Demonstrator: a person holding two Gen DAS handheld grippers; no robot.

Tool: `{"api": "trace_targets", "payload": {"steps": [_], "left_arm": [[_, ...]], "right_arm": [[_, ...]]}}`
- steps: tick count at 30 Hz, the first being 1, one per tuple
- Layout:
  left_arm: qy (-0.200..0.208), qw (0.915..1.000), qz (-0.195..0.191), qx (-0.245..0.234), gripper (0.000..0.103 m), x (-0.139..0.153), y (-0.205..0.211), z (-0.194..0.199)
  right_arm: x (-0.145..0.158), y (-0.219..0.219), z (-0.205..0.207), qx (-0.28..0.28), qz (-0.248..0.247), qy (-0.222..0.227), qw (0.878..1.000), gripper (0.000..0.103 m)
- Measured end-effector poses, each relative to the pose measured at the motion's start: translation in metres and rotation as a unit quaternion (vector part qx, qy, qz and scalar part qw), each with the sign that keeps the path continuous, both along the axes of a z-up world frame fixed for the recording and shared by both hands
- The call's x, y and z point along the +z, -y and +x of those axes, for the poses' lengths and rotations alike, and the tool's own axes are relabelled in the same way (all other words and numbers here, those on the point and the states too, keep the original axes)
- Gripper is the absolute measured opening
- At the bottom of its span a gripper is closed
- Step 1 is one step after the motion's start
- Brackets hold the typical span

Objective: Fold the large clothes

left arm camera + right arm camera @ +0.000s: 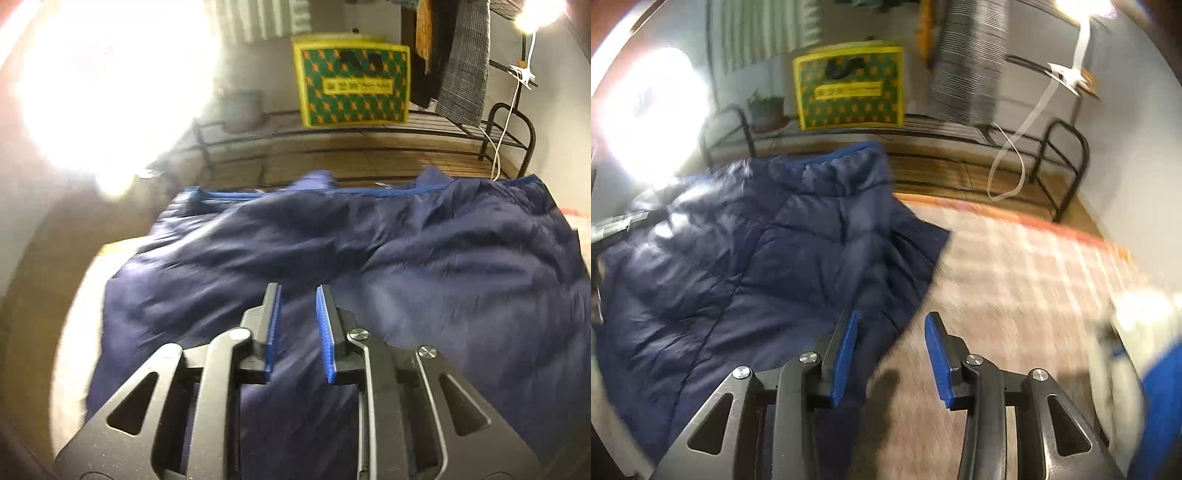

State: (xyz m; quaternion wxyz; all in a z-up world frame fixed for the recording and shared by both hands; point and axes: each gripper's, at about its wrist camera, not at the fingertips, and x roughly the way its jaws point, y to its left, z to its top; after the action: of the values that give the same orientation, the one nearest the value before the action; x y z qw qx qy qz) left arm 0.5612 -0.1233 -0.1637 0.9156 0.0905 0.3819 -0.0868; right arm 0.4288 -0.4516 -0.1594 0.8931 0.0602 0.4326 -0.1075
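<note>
Across the frame's middle, the navy jacket [332,251] lies spread for folding; left gripper [297,291] and right gripper [891,317] hang apart, holding nothing.

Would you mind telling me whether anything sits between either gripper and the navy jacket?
Nothing visible does. The left gripper hangs directly over the navy jacket, jaws open. The right gripper is over its right edge, jaws open, with only checked cloth beside.

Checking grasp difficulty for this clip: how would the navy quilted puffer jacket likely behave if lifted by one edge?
The navy quilted puffer jacket would probably drape and sag, since it lies rumpled in soft folds. Its shiny shell suggests it may slip between pads. The puffy quilting hints it is light for its bulk.
</note>
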Motion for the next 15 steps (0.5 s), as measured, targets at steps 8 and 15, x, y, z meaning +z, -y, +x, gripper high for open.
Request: {"api": "trace_targets", "payload": {"steps": [8,15], "left_arm": [[-0.025,0.9975,-0.009,0.066,0.024,-0.019,-0.104,-0.045],[-0.030,0.9971,0.006,0.070,0.024,-0.052,-0.120,-0.053]], "right_arm": [[0.000,0.006,-0.097,-0.013,0.149,-0.003,0.989,0.071],[-0.037,-0.005,-0.107,-0.041,0.297,-0.005,0.954,0.068]]}}
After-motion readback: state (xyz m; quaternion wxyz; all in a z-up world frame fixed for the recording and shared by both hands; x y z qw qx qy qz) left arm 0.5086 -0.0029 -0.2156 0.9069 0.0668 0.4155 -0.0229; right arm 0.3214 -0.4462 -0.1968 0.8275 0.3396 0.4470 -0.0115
